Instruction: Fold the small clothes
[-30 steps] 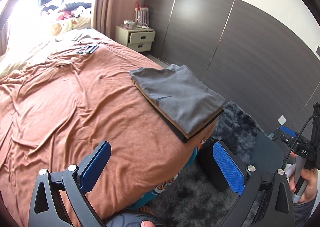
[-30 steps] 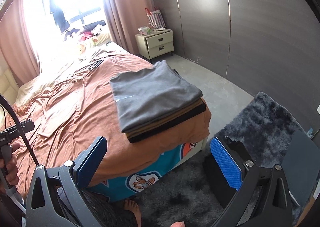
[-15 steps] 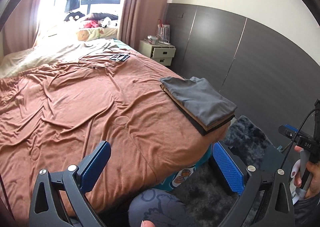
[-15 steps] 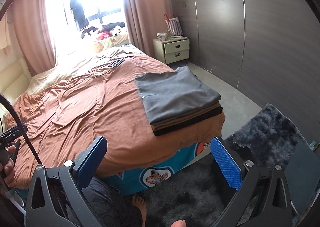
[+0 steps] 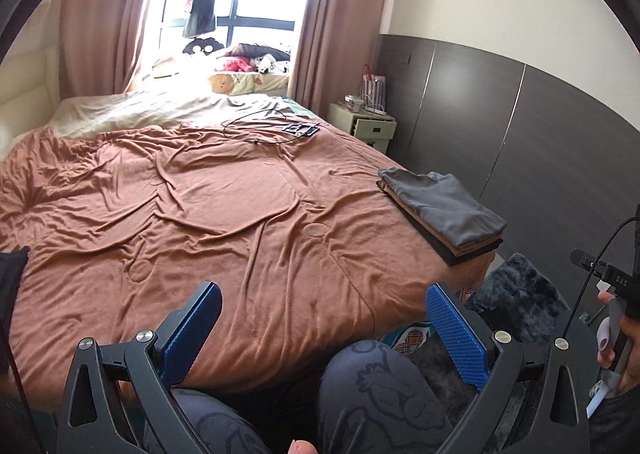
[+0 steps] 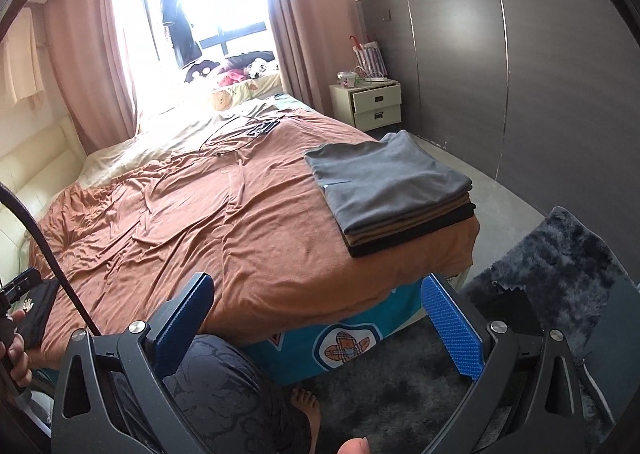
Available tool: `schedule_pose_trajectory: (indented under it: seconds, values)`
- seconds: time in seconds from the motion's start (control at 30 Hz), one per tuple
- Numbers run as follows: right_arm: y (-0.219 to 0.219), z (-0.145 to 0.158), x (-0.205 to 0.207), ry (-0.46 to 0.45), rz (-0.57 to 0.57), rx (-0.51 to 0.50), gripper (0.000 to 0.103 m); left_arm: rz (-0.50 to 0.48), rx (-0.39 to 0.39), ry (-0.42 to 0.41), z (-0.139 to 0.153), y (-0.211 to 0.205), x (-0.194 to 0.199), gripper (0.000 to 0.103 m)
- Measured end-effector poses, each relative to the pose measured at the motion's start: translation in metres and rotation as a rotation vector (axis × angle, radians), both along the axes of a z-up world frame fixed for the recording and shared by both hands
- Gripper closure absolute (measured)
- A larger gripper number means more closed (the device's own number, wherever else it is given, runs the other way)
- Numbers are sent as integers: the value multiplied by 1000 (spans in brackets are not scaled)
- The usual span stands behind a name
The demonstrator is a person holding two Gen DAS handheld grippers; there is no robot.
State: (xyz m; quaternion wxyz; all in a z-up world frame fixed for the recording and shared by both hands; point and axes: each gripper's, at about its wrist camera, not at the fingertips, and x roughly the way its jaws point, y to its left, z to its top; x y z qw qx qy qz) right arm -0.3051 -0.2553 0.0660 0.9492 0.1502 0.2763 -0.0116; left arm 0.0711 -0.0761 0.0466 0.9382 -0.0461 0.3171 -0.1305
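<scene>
Folded clothes stack point(image 6: 390, 189) grey on top at the bed's point(image 5: 224, 221) right foot corner, left gripper point(image 5: 324, 328) and right gripper point(image 6: 316, 322) jaws wide apart, empty, above the foot edge

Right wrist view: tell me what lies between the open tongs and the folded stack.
Only bare, wrinkled brown bedspread lies between the right tongs and the stack of folded clothes; nothing else, as the right wrist view shows.

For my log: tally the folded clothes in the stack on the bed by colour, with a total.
Grey folded clothes: 1, on top
Tan folded clothes: 1 layer, possibly more; the edges are hard to separate
Black folded clothes: 1, at the bottom
Total: 3 colour layers in the stack, at the corner of the bed
</scene>
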Motion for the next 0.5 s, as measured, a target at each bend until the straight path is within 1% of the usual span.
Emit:
schedule_pose_trajectory:
  seconds: [0.13,0.23,0.37,0.5]
  values:
    - [12,-8,-5,-13,15,-4,0,39,-8,-13,-5,17,-21,1]
    - [19,-10,-9,-25,18,-5,0,61,2,-22,-8,25,-35,1]
    - [29,-15,-17,-42,2,-3,0,71,12,-32,-13,33,-53,1]
    - [36,-21,-17,-56,6,-5,0,85,0,-32,-19,41,-65,1]
